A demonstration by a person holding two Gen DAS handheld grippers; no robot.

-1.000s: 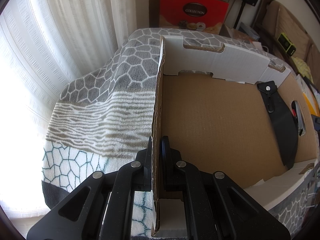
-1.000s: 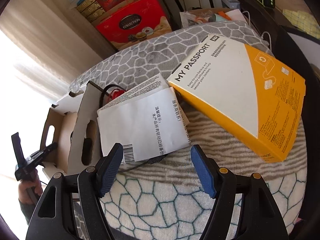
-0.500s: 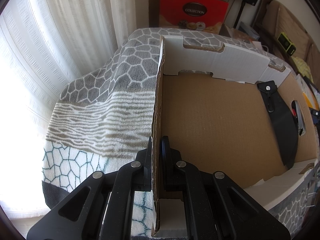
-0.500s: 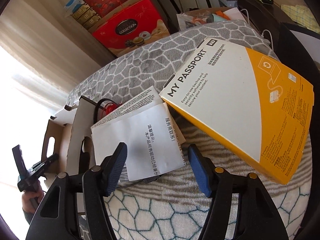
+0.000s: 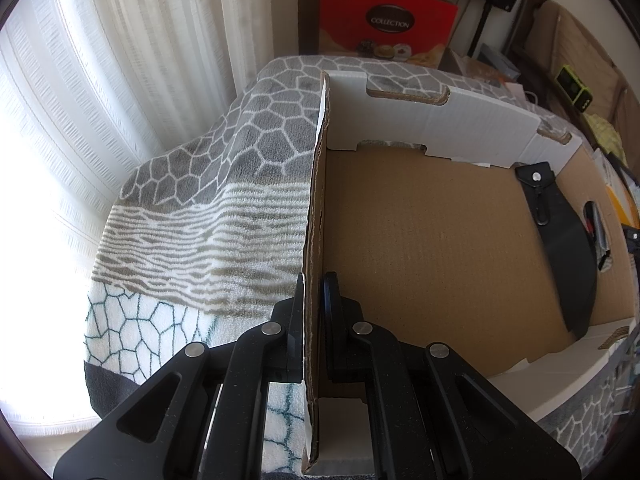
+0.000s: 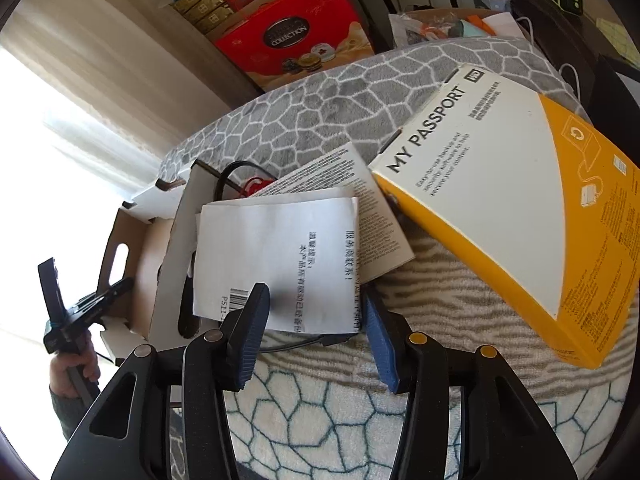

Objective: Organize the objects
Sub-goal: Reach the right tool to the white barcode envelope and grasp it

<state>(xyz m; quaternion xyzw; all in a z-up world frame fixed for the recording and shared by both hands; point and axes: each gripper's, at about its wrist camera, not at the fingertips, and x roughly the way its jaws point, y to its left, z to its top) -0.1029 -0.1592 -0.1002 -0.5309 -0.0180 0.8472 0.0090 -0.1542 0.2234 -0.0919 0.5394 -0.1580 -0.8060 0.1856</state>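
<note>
My left gripper point(image 5: 314, 280) is shut on the near side wall point(image 5: 316, 200) of an open cardboard box point(image 5: 420, 232). In the box lie a black sheath point(image 5: 560, 248) and a small pen-like item point(image 5: 596, 228). In the right wrist view, my right gripper point(image 6: 314, 300) has its jaws closing around the lower edge of a white printed sheet point(image 6: 280, 248). The left pad lies over the sheet and the right pad stands at its right edge; neither visibly presses on it. Under the sheet sit a folded leaflet point(image 6: 372, 220) and a black cable point(image 6: 296, 344). A yellow-and-white "My Passport" box point(image 6: 500, 200) lies to the right.
A patterned blanket point(image 5: 200, 220) covers the surface. The cardboard box point(image 6: 172, 264) stands left of the papers, with a hand point(image 6: 76, 368) holding the left gripper point(image 6: 126, 284) at its wall. A red gift box point(image 6: 292, 36) and curtains stand behind. A green device point(image 5: 574, 88) sits far right.
The right gripper has moved forward over the white sheet and its jaws have narrowed around it. The left gripper and the cardboard box have not moved.
</note>
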